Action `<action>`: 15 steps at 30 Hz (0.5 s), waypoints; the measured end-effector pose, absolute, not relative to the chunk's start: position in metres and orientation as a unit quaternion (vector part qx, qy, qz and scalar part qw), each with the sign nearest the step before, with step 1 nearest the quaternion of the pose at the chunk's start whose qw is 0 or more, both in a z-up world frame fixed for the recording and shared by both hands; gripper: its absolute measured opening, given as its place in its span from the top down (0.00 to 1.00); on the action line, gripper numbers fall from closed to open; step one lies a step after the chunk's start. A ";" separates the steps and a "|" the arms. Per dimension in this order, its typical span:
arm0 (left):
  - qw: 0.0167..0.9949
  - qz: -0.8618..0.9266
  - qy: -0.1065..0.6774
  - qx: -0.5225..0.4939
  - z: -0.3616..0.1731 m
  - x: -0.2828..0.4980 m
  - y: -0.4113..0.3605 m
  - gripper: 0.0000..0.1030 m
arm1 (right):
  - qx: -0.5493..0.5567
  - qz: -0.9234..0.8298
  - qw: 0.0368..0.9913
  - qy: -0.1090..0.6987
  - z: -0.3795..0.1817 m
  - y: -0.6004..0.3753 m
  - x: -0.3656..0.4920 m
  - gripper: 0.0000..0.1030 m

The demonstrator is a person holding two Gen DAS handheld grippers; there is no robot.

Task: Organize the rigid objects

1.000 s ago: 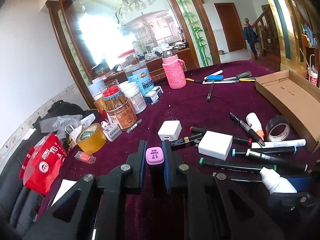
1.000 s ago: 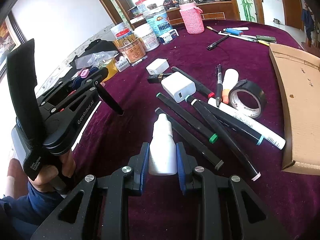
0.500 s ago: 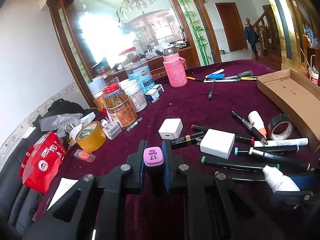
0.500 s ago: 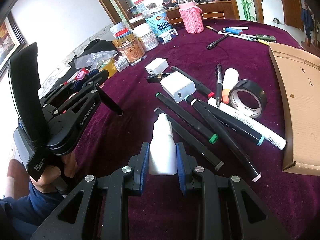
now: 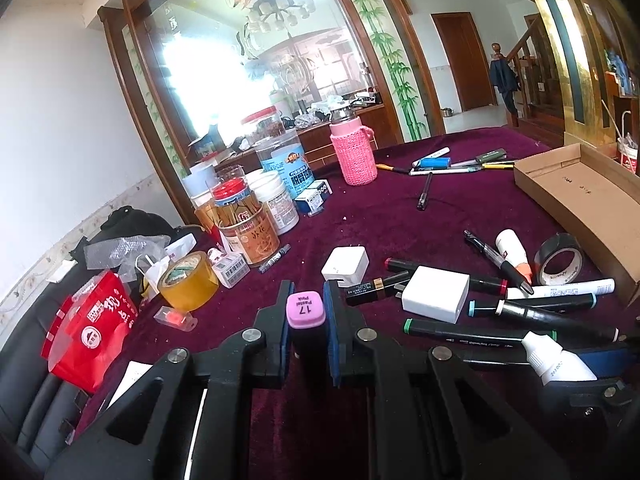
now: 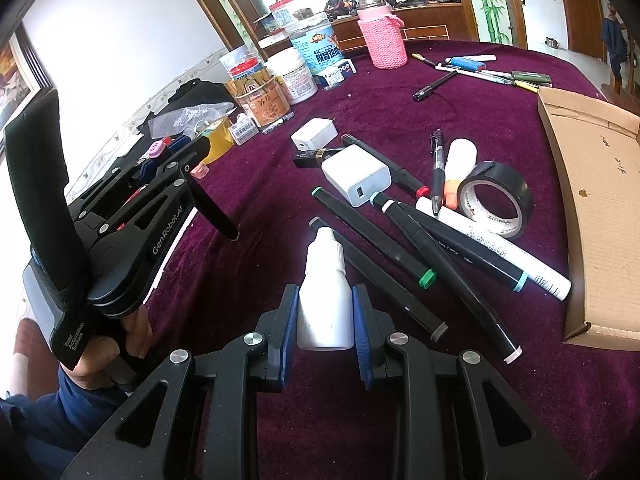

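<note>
Nothing has shifted since the earlier frames: at bottom centre of each wrist view my left gripper (image 5: 306,320) stays clamped on the pink-capped marker (image 5: 305,312) and my right gripper (image 6: 325,316) on the white dropper bottle (image 6: 325,304). Both look light and rigid; I judge the bottle's smooth plastic slippery, best pinched mid-body, the black-barrelled marker just below its cap labelled 17.

Two white charger blocks (image 6: 313,135) (image 6: 357,178) are counted; two tape rolls, one black (image 6: 496,199) and one yellow (image 5: 189,281); two small white bottles (image 6: 326,300) (image 6: 460,160); one cardboard tray (image 6: 600,216); one pink knitted flask (image 6: 382,42); one pink-capped marker (image 5: 305,311).
</note>
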State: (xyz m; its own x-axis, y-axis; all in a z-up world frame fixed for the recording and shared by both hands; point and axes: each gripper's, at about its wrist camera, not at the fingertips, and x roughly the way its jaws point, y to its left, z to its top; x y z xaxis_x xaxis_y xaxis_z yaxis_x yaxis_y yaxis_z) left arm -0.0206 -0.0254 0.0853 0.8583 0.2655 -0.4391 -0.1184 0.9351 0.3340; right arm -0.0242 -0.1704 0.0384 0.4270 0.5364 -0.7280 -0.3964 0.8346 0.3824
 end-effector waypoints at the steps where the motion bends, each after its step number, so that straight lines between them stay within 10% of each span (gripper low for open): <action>1: 0.952 0.101 0.245 0.150 0.086 -0.021 -0.026 0.88 | 0.077 0.278 0.841 0.458 0.039 -0.170 -0.025 0.78; 15: 0.954 0.103 0.234 0.155 0.090 -0.026 -0.029 0.88 | 0.078 0.278 0.844 0.452 0.042 -0.172 -0.026 0.78</action>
